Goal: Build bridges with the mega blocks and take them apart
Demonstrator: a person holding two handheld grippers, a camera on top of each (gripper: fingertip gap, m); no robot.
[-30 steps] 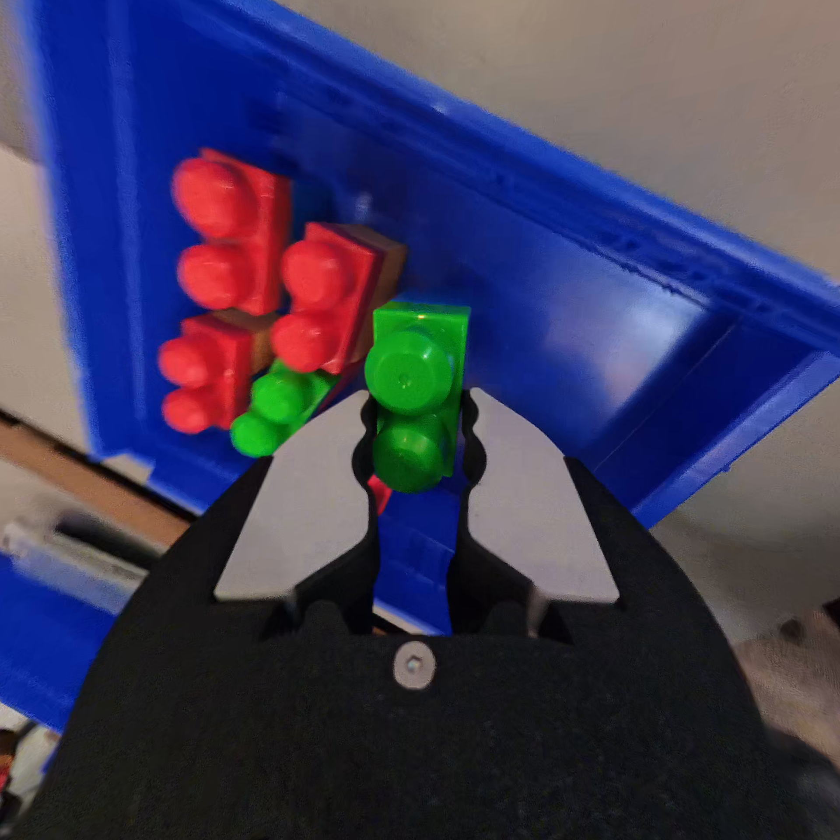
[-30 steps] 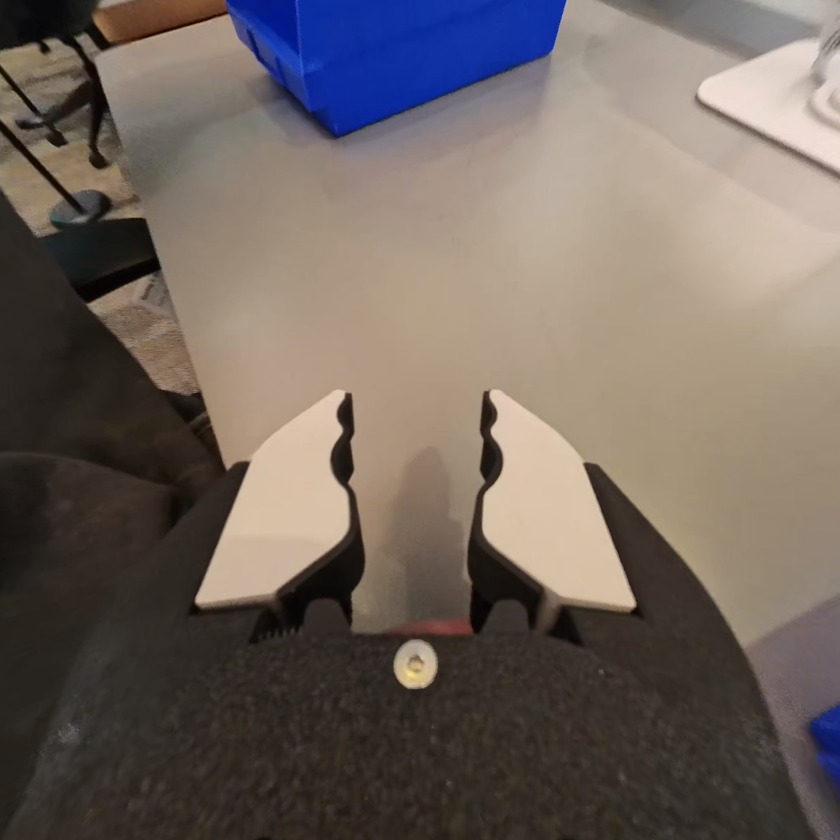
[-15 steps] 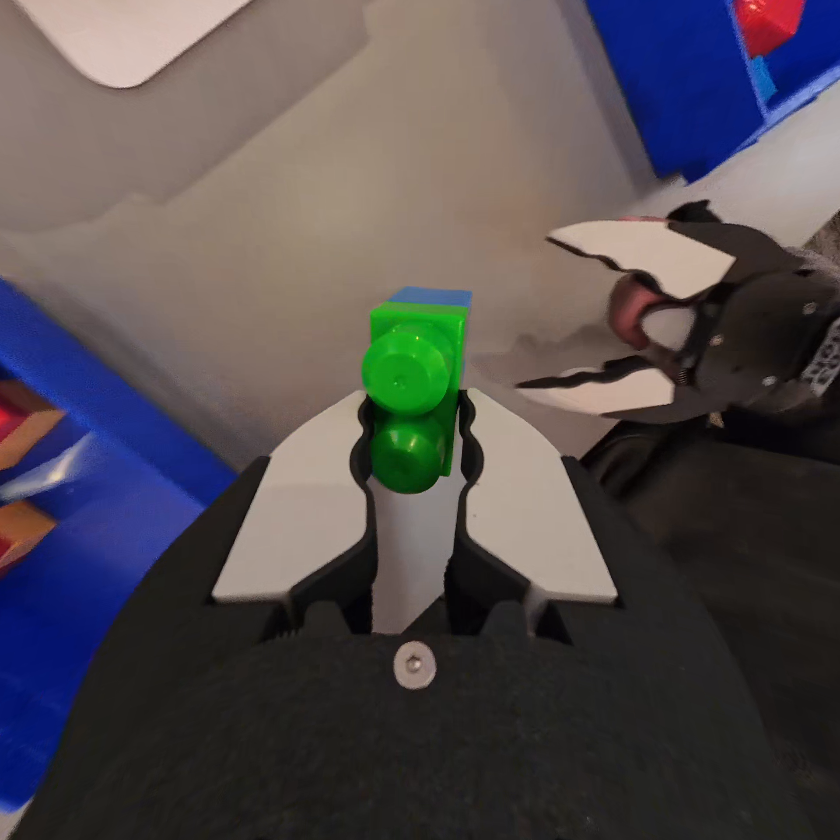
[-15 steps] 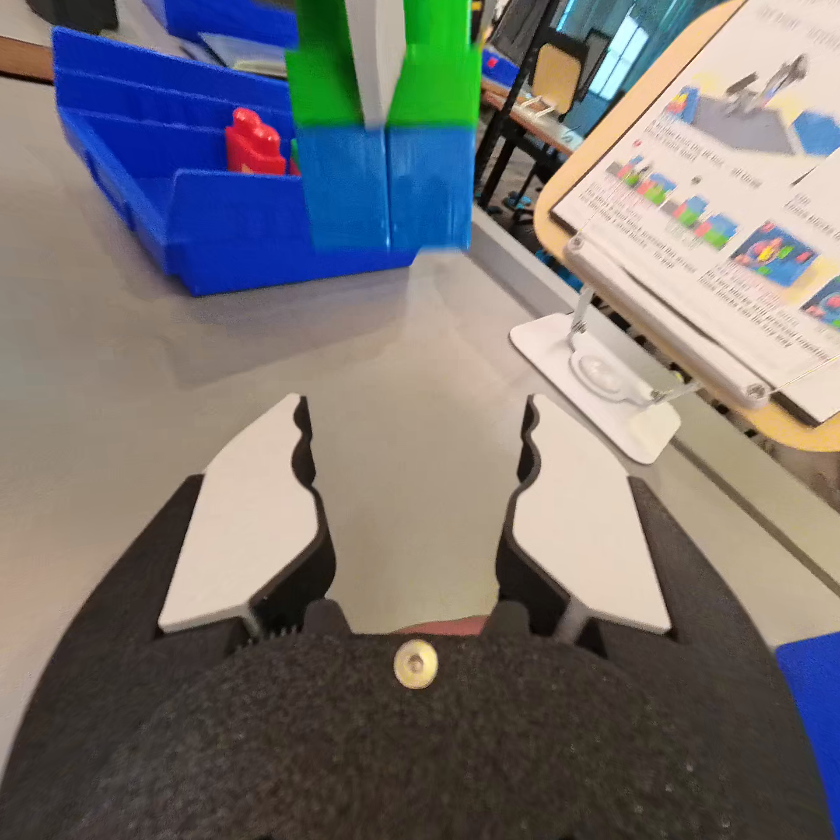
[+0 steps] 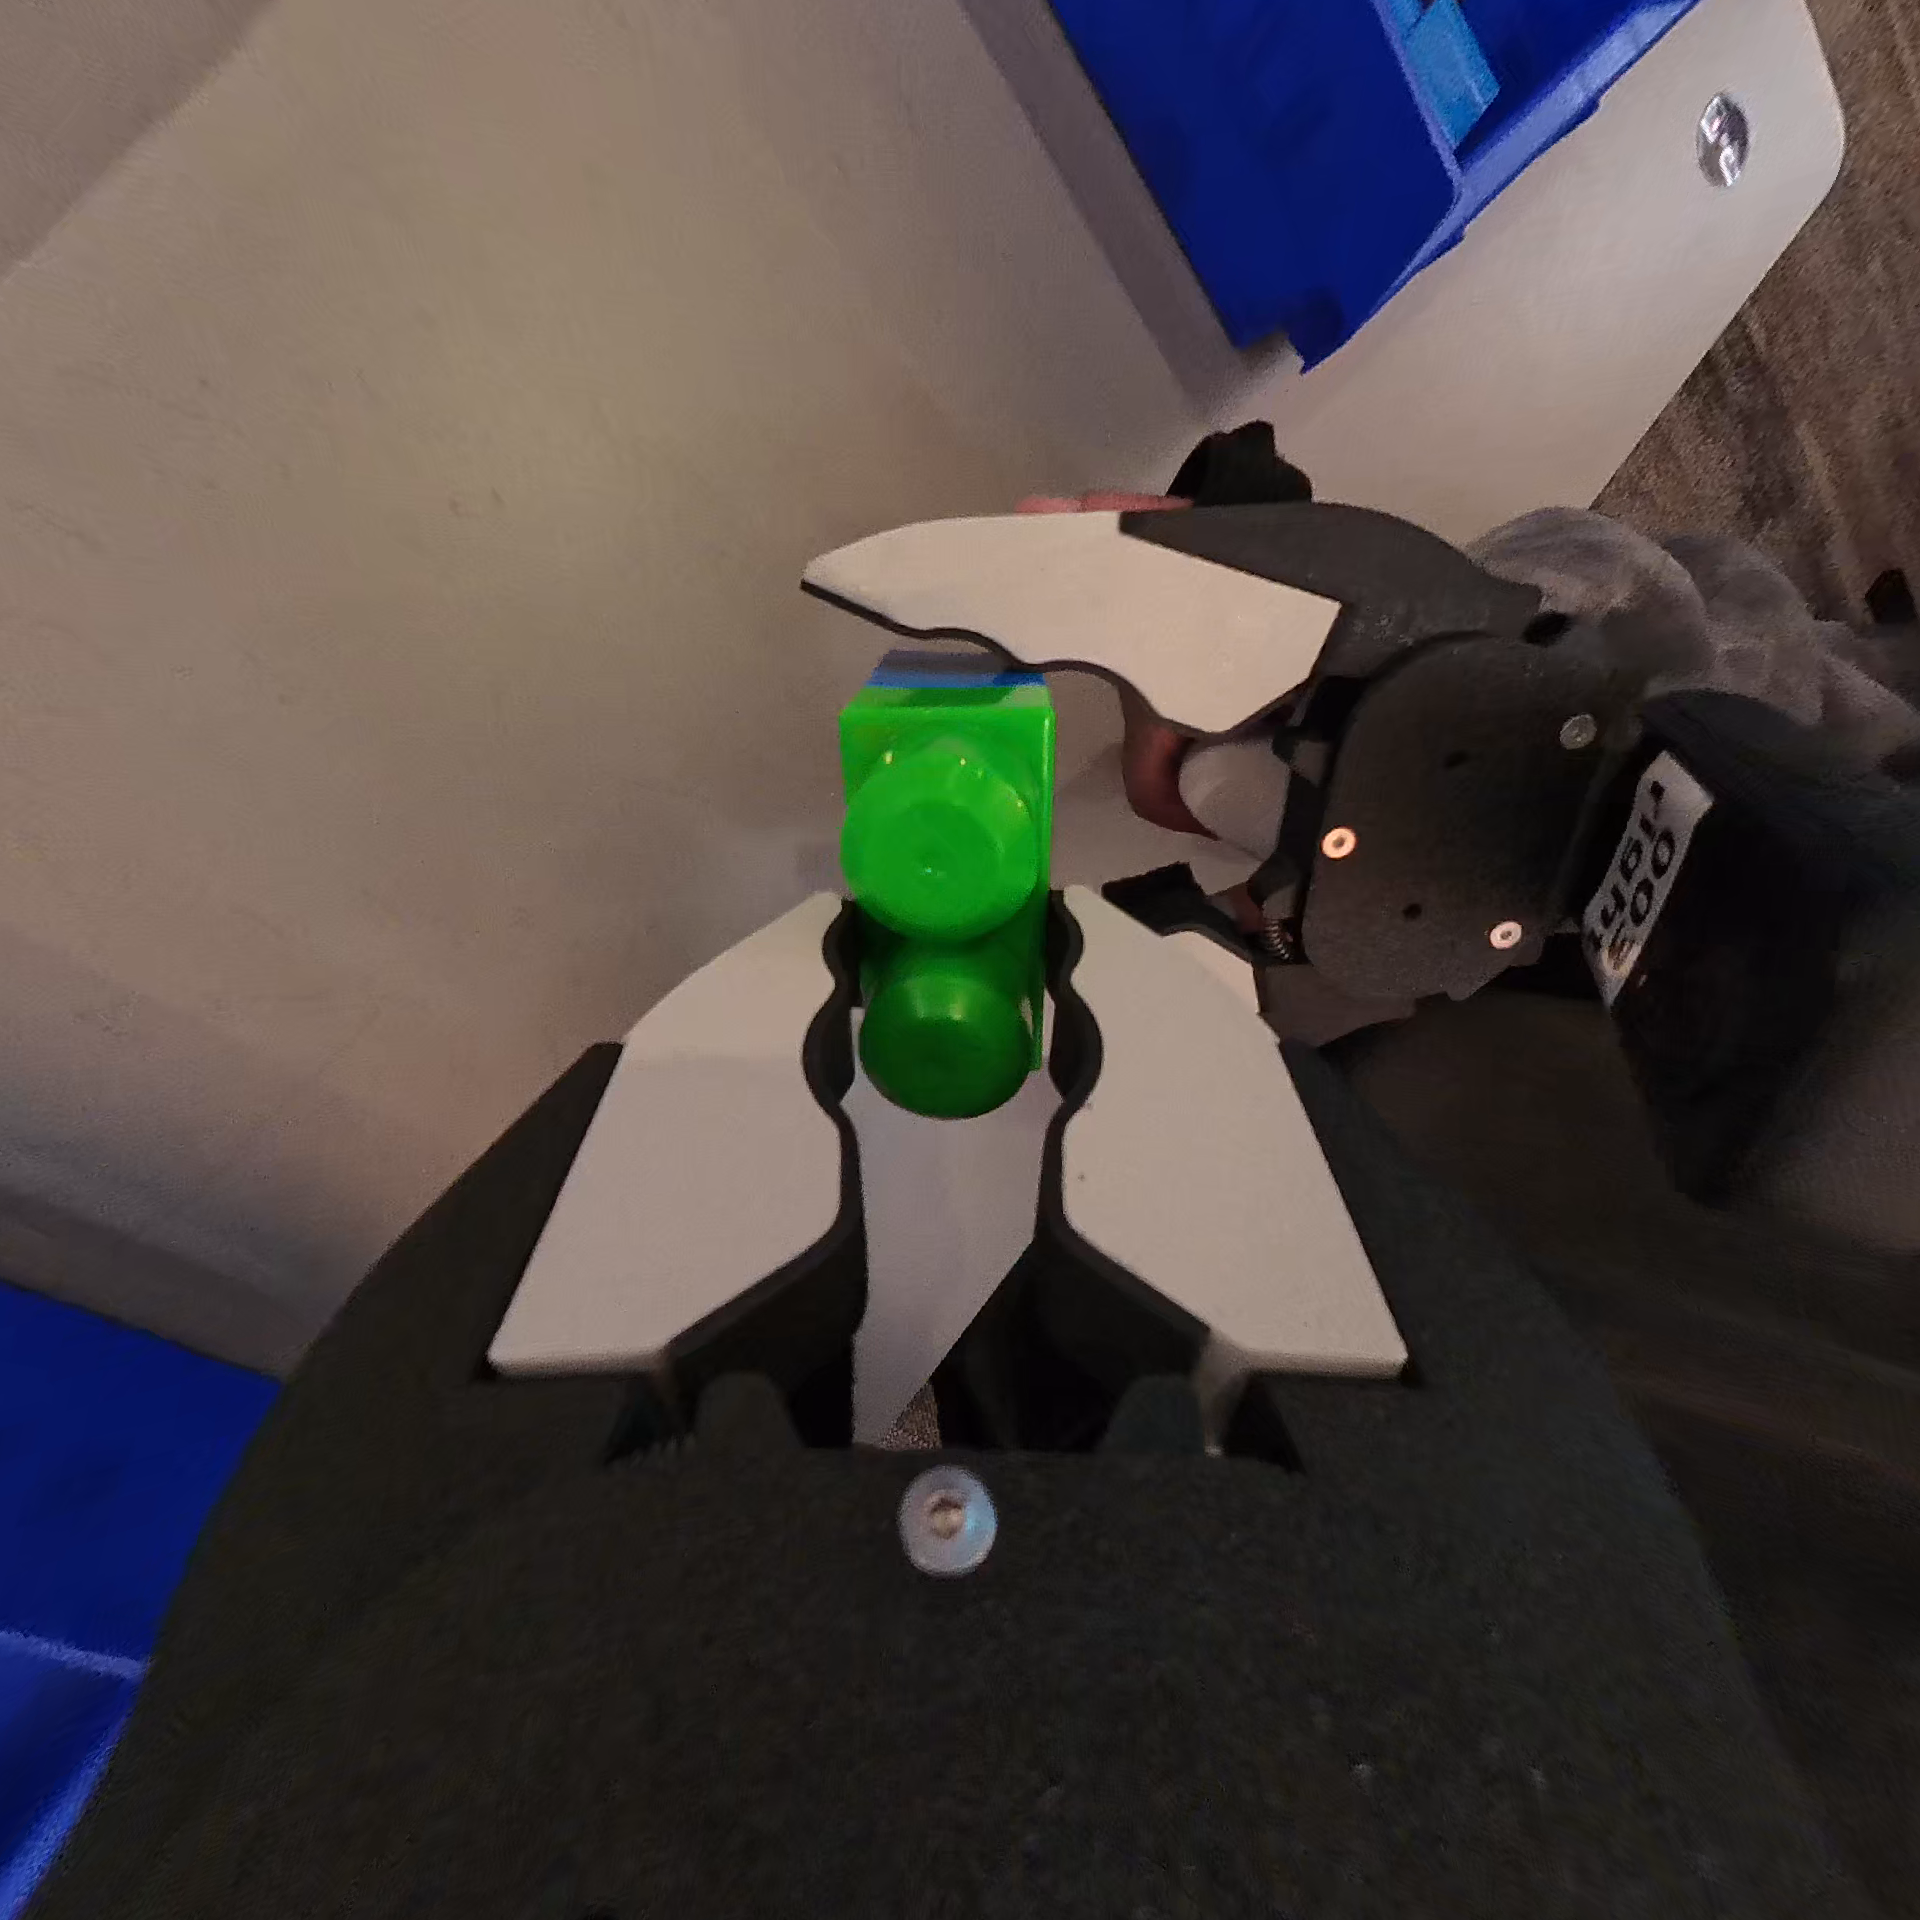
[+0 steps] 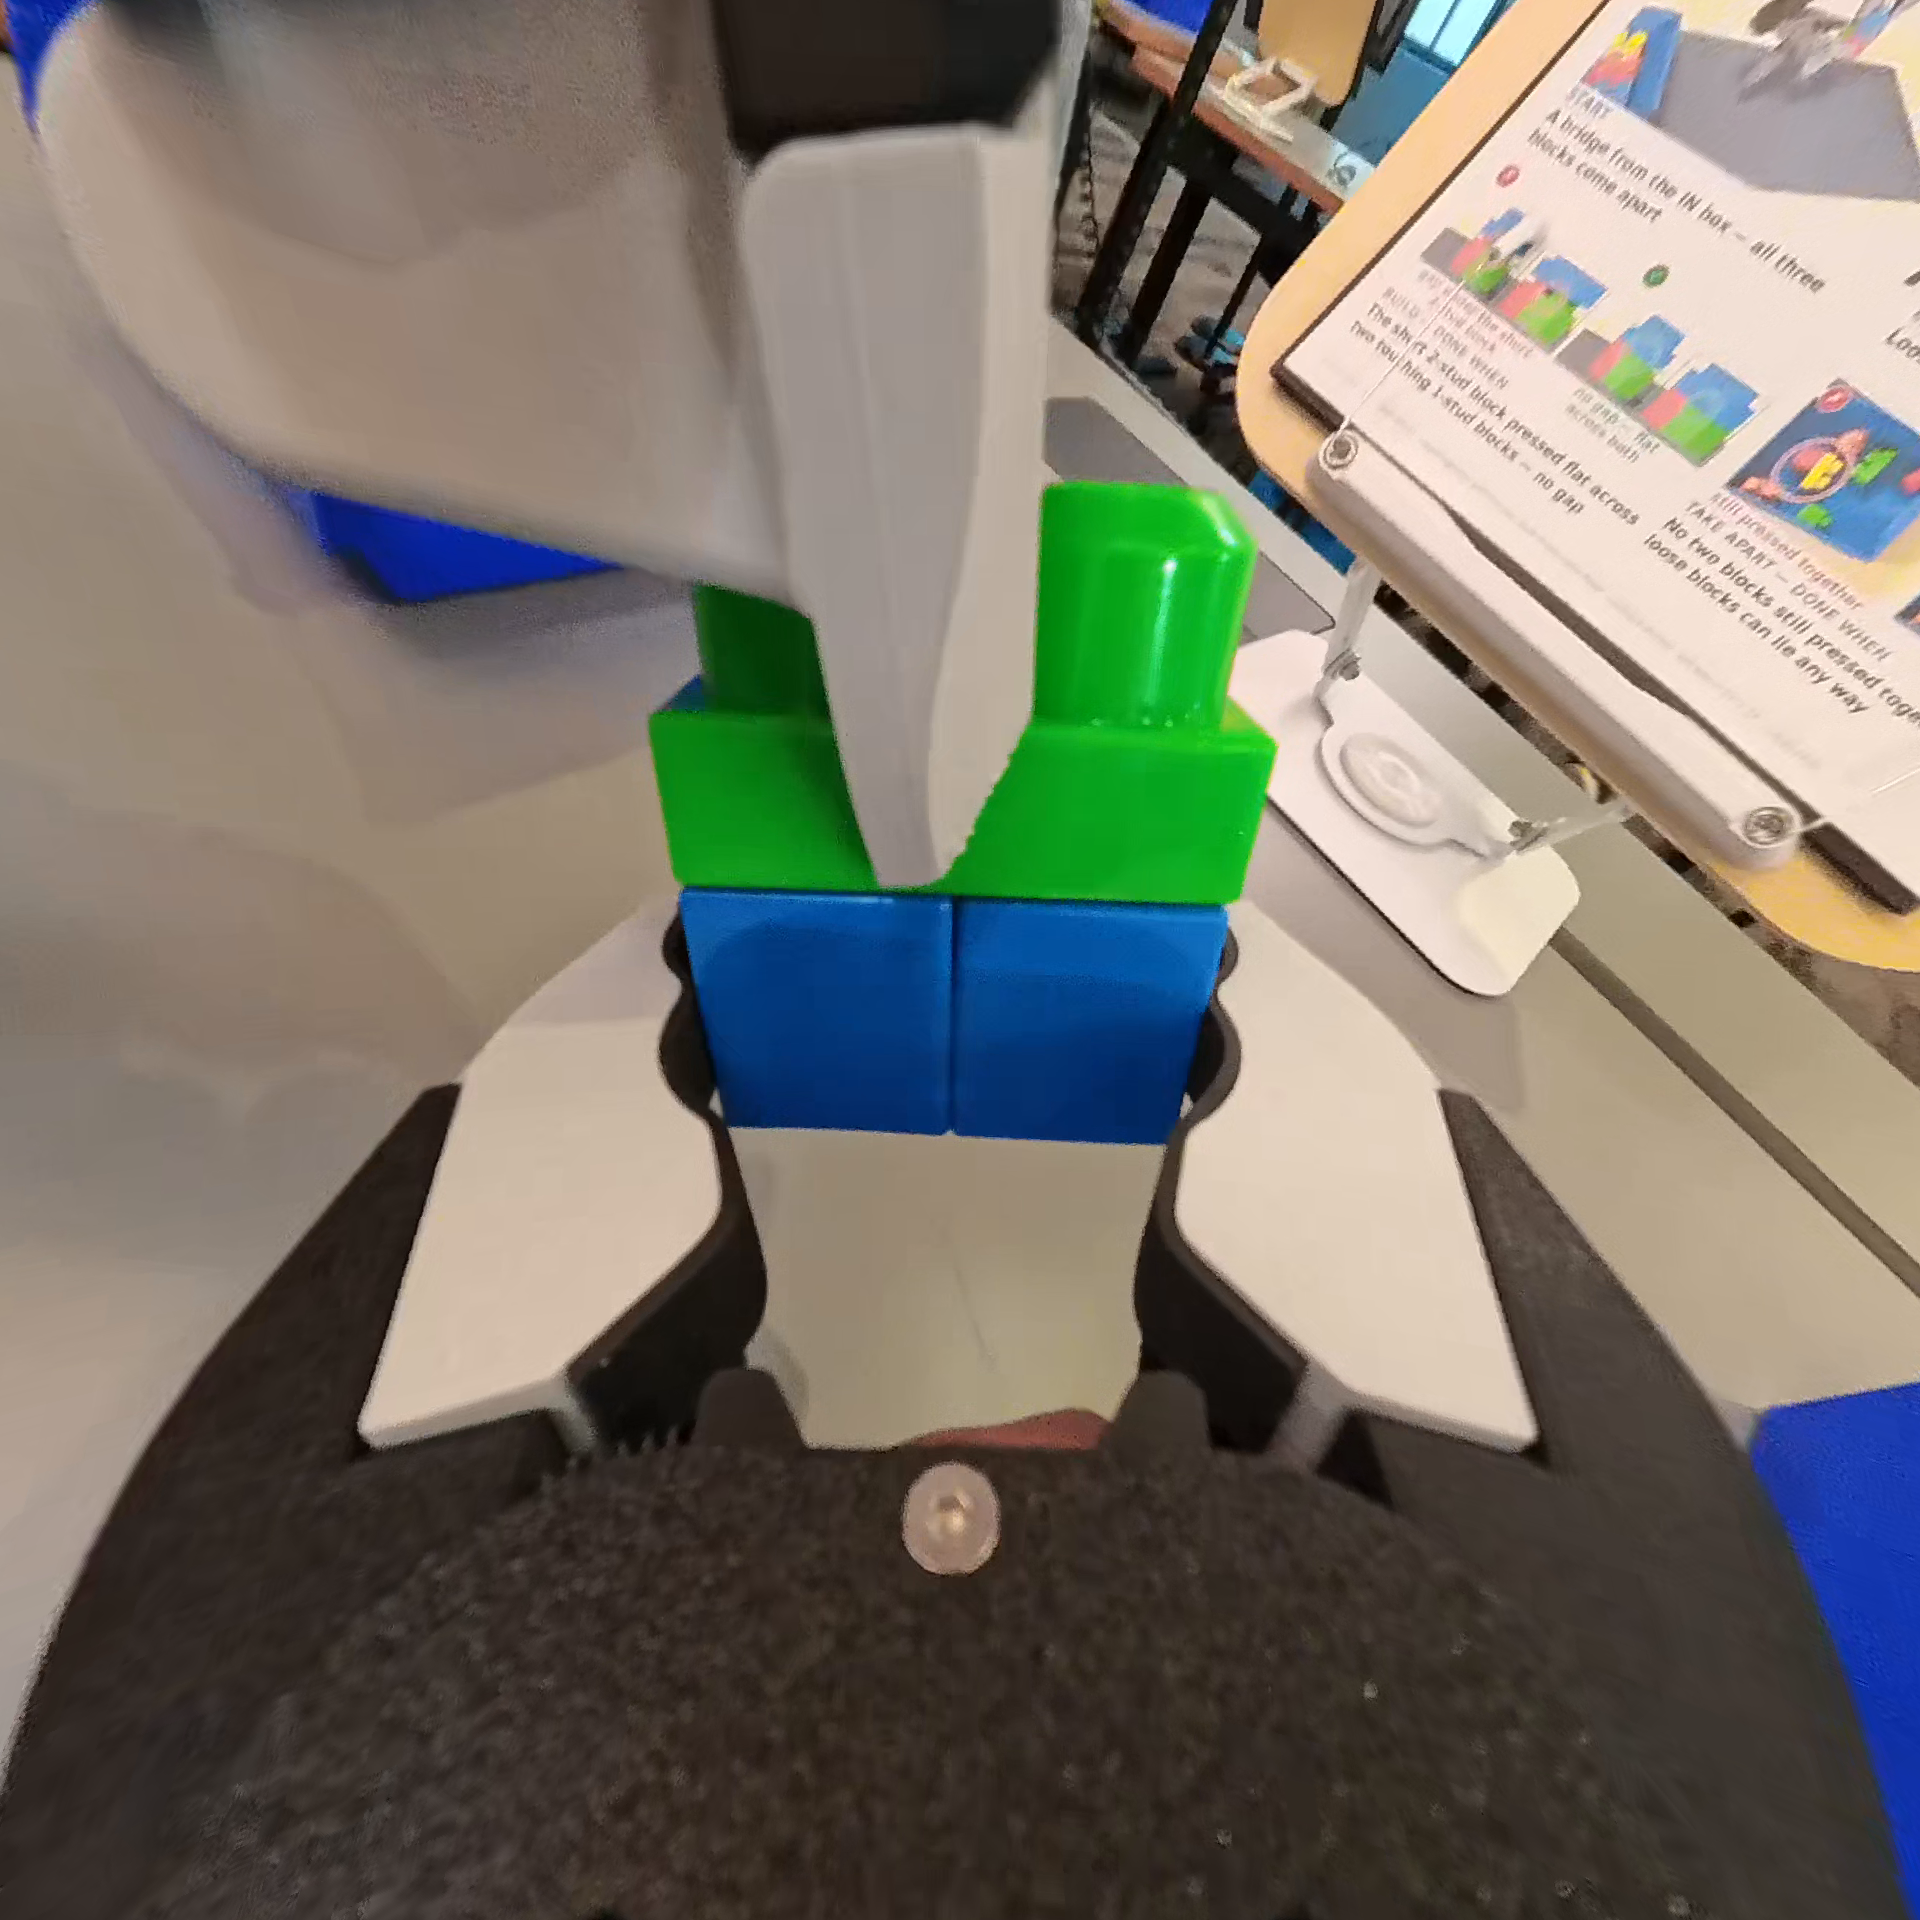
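Observation:
A small bridge is held above the grey table: a green two-stud block (image 5: 940, 873) on top of two blue blocks side by side (image 6: 821, 1008). My left gripper (image 5: 945, 935) is shut on the green block (image 6: 1122, 800), between its studs; one of its fingers (image 6: 894, 520) shows in the right wrist view. My right gripper (image 6: 951, 987) has its pads against the outer sides of the two blue blocks, shut on them. In the left wrist view one of its fingers (image 5: 1091, 613) lies over the blue edge (image 5: 935, 665).
A blue bin (image 5: 1351, 156) stands at the table's far corner, and another blue bin (image 5: 83, 1507) is at the lower left. An instruction board on a white stand (image 6: 1662, 416) stands to the right. A blue bin (image 6: 447, 551) is behind the left gripper. There is about 4 centimeters between the tips of the two grippers.
My left gripper lifted the bridge out of the bin and brought it over the table. My right gripper opened wider, rose to it and now clasps the blue blocks.

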